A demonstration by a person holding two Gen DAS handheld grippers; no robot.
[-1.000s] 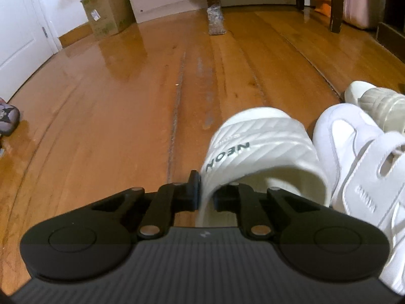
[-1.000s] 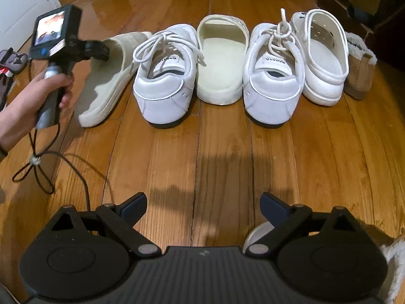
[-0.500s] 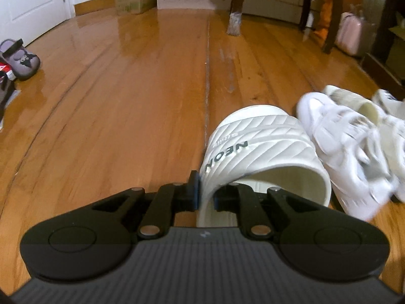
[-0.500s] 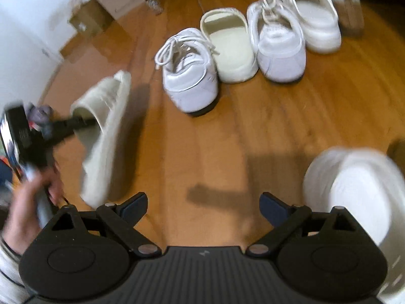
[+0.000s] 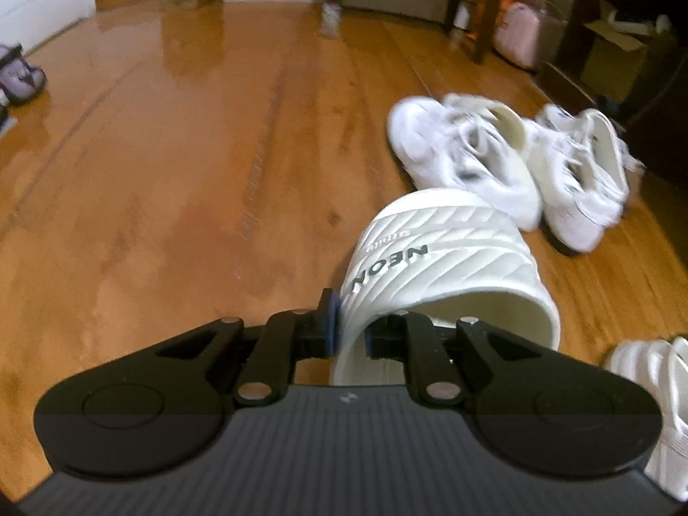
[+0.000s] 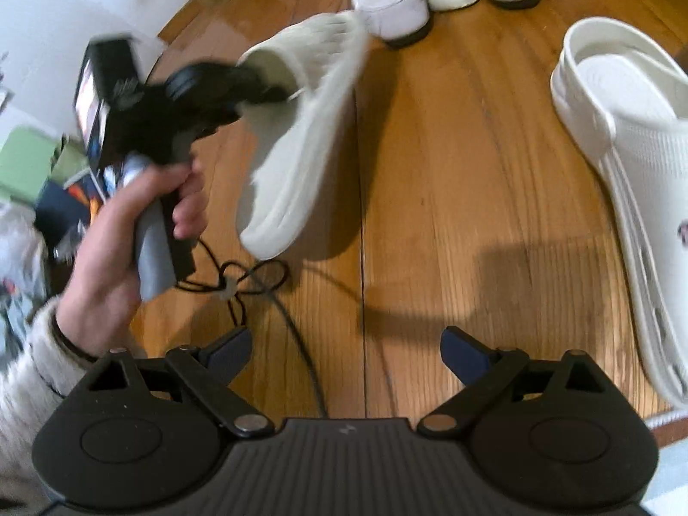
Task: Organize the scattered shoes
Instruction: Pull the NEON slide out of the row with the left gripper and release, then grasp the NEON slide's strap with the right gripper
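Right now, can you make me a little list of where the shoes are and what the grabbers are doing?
left gripper: jaws on the strap of the cream slide, just been opening a little
cream slide: tilted, off the floor
right gripper: jaws open, nothing between them
white clog: on the floor, right side
shoe row: lined up farther back

Floor [image 5: 180, 137]: varnished wood boards, glossy, with visible grain and seams. Slide sandal [image 5: 447, 258]: cream moulded foam or rubber, matt, its strap ribbed in chevron ridges. Clog [image 6: 623, 137]: white moulded plastic-like foam, smooth, faint sheen. Sneakers [image 5: 464, 163]: white, smooth leather-like uppers with cloth laces. Left gripper [image 5: 348, 335] and right gripper [image 6: 346, 350]: matt black plastic, ribbed body, bright metal pivot pins. Sleeve [image 6: 21, 382]: pale fuzzy cloth.
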